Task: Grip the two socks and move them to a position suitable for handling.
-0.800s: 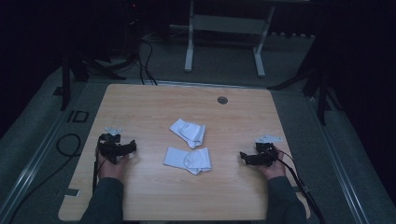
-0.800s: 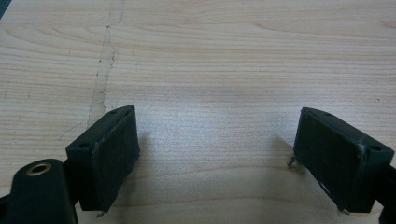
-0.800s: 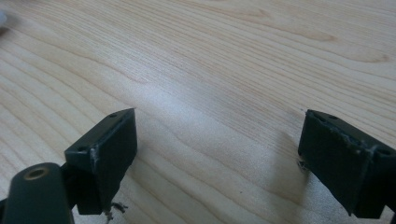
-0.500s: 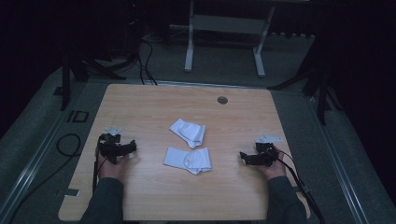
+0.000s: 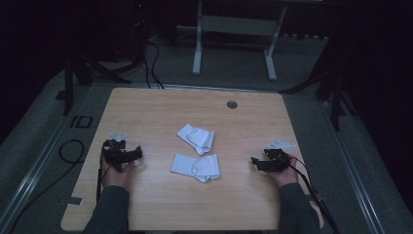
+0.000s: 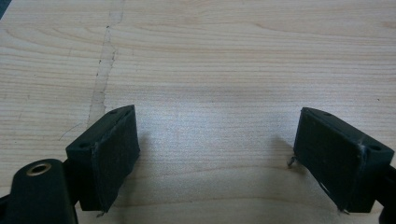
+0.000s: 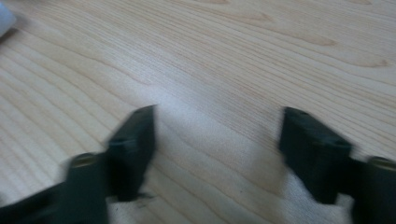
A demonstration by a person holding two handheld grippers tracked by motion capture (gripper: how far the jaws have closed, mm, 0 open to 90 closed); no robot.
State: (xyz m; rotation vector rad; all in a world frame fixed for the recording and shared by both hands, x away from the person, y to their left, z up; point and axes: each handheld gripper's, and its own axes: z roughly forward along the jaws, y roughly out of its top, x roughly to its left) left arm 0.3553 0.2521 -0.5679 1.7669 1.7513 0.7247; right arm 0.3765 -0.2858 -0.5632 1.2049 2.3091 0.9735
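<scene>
Socks: two white ones lie at the centre of the high view on the wooden table (image 5: 146, 112). You find the upper sock (image 5: 196, 138) just above the middle of the frame, and the lower sock (image 5: 196, 167) directly beneath it, near but not touching (a narrow strip of bare wood separates them). Your left gripper (image 5: 138, 153) rests at the left of the frame, level with the lower sock and well apart from it. Its jaws are spread wide, with bare wood between them in the left gripper view (image 6: 215, 154). Your right gripper (image 5: 253, 161) sits at the right of the frame, also well apart from the socks. Its jaws are likewise spread, gripping nothing, with bare tabletop between them in the right gripper view (image 7: 217, 140), which is blurred. Both grippers point inward toward the socks.
</scene>
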